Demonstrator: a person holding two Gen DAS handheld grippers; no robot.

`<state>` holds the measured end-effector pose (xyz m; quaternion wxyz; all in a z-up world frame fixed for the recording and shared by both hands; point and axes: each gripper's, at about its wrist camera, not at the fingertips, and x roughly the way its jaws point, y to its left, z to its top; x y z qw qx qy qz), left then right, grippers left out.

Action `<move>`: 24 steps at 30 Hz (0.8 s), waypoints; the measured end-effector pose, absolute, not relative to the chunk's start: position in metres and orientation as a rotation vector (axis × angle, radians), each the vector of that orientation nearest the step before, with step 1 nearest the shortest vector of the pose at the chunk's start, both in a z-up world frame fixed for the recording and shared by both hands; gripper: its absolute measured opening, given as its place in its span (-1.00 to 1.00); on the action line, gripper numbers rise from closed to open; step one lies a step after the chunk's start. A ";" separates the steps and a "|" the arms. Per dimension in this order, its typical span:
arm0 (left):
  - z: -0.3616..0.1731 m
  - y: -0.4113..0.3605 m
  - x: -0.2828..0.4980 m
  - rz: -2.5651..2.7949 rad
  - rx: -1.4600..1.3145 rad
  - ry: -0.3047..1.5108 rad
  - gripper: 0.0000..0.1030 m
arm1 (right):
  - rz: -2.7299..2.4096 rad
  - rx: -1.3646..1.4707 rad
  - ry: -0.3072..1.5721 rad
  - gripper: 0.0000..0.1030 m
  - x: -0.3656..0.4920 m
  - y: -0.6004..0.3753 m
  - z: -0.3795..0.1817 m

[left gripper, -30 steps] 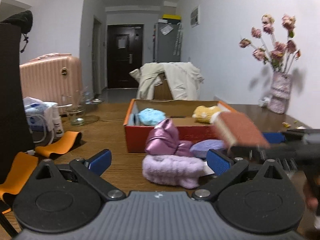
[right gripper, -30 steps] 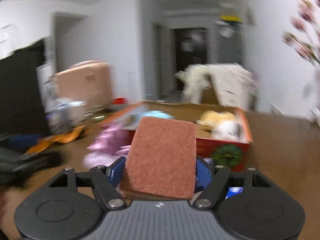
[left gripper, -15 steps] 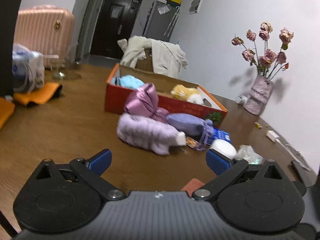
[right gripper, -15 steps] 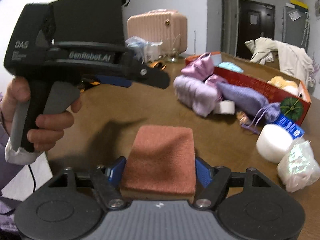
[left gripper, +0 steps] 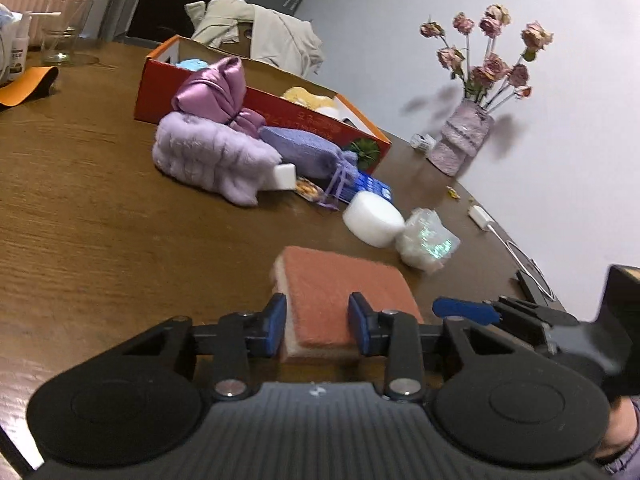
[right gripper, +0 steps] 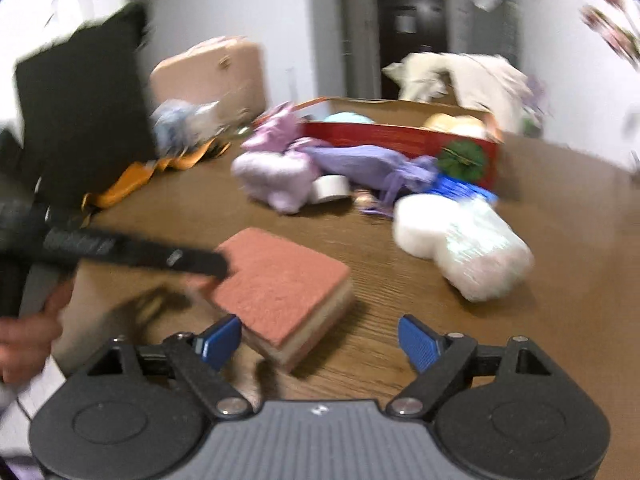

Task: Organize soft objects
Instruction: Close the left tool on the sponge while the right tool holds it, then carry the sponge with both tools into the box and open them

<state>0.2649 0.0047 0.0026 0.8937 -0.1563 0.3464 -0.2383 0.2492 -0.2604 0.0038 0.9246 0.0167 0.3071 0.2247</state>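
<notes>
Your left gripper (left gripper: 317, 330) is clamped on the near end of a pink-topped sponge (left gripper: 340, 296), which lies flat on the wooden counter (left gripper: 100, 240). Your right gripper (right gripper: 320, 338) is spread wide, holding nothing, with the sponge just ahead of its left finger. Beyond the sponge sit a white foam puck (left gripper: 373, 219) and a shiny plastic bundle (left gripper: 426, 240). Farther off, a fluffy lilac item (left gripper: 212, 158) and a purple satin pouch (left gripper: 216, 94) lie against a red cardboard box (left gripper: 280, 110).
</notes>
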 end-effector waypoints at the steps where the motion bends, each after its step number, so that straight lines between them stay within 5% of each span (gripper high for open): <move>1: 0.002 0.005 0.264 -0.495 -0.327 0.718 -0.33 | 0.463 0.089 0.629 0.65 0.250 -0.266 0.002; 24: 0.023 0.014 0.301 -0.515 -0.413 0.673 -0.34 | 0.524 0.466 0.610 -0.19 0.301 -0.279 -0.001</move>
